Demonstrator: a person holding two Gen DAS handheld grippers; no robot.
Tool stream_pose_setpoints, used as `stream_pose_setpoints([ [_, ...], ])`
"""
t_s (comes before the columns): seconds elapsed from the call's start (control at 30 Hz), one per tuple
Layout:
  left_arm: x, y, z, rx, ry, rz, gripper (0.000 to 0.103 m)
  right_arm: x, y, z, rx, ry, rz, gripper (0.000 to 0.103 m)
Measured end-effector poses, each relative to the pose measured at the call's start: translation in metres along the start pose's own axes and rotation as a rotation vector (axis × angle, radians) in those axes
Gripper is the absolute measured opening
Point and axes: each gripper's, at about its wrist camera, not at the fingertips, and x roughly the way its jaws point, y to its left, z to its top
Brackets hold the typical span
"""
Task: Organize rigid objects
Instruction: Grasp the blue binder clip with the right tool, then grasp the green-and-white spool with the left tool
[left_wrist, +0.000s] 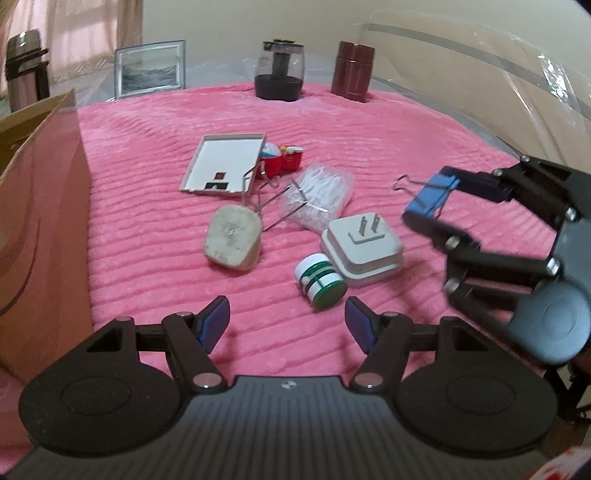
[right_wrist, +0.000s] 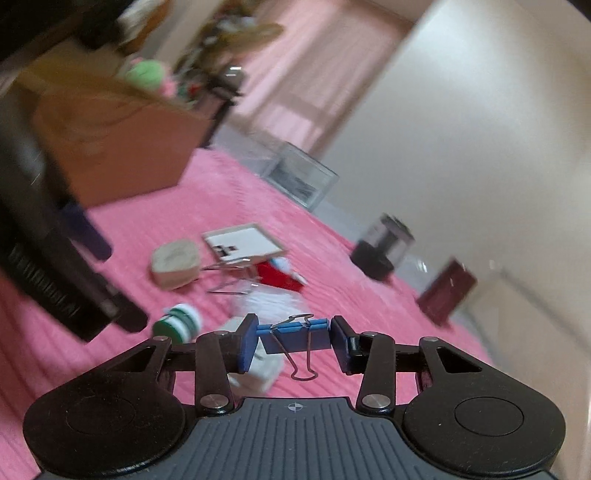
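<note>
My right gripper is shut on a blue binder clip and holds it above the pink blanket; it shows in the left wrist view at the right, with the binder clip between its fingers. My left gripper is open and empty, low over the blanket's front. Ahead of it lie a green-and-white spool, a white plug adapter, a beige plug, a bag of white picks, a white tray and a red toy.
A cardboard box stands at the left edge. A dark jar, a maroon canister and a picture frame stand at the back. A metal wire clip lies among the items. A thermos is far left.
</note>
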Motion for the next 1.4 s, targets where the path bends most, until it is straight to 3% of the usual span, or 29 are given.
stream_pose_setpoints([
  [0.2,0.018,-0.013,0.008,0.102,-0.010,-0.004,0.062,-0.005,-0.028,-0.007,0.111,0.060,-0.033,0.039],
  [0.47,0.049,-0.034,0.010,0.338,0.021,0.037,0.049,-0.019,-0.033,-0.023,0.162,0.085,-0.048,0.039],
  [0.7,0.061,-0.039,0.013,0.416,0.033,-0.015,0.036,-0.017,-0.036,-0.026,0.188,0.096,-0.037,0.039],
  [0.87,0.057,-0.035,0.011,0.357,0.059,-0.014,0.027,-0.020,-0.037,-0.027,0.204,0.103,-0.031,0.039],
  [1.17,0.024,-0.025,-0.002,0.163,0.072,-0.011,0.027,-0.036,-0.038,-0.024,0.298,0.122,0.015,0.039],
  [1.4,-0.012,-0.021,-0.006,0.088,0.043,-0.015,0.027,-0.055,-0.037,-0.012,0.355,0.119,0.057,0.039],
])
